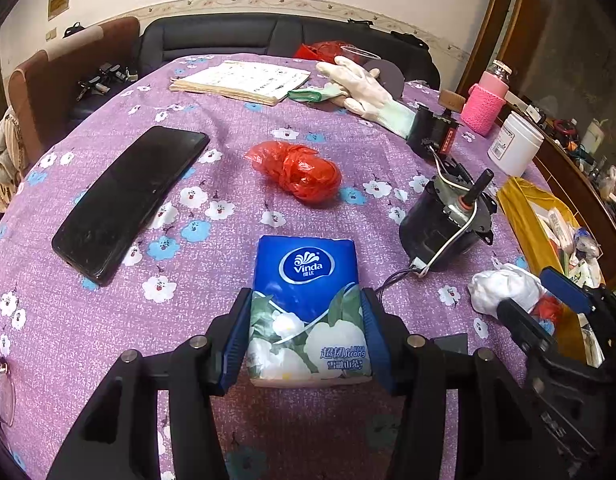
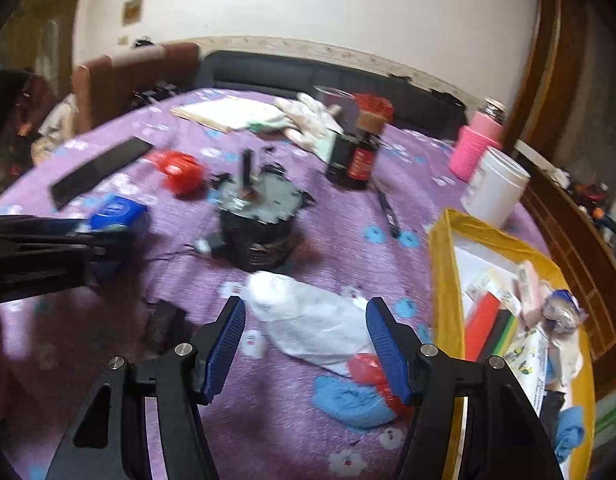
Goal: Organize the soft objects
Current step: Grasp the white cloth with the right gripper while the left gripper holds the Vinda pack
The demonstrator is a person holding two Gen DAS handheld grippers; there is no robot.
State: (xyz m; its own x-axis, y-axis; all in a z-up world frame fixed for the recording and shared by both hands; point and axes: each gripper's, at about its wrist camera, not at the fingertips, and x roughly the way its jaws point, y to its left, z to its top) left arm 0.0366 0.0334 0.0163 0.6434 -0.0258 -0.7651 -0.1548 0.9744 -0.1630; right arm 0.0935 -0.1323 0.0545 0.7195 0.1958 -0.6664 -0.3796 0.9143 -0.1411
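My left gripper (image 1: 306, 290) is shut on a blue Vinda tissue pack (image 1: 308, 300), pads pressed on its two long sides, on the purple flowered tablecloth (image 1: 108, 340). From the right wrist view, that gripper (image 2: 48, 248) and pack (image 2: 116, 212) sit at the far left. My right gripper (image 2: 307, 300) is open, its fingers on either side of a crumpled white plastic bag (image 2: 308, 320) without pressing it. A small red bag (image 2: 366, 366) and a blue cloth (image 2: 348, 400) lie by its right finger. A red plastic bag (image 1: 296, 172) rests mid-table. White gloves (image 1: 364, 84) lie at the back.
A yellow box (image 2: 444, 280) with several items stands at the right edge. A black motor with wires (image 1: 440, 224) sits right of the pack, a black phone (image 1: 128, 200) to the left. A booklet (image 1: 240, 80), white jar (image 1: 514, 148), pink-sleeved bottle (image 1: 486, 108) and dark bottle (image 2: 354, 160) stand farther back.
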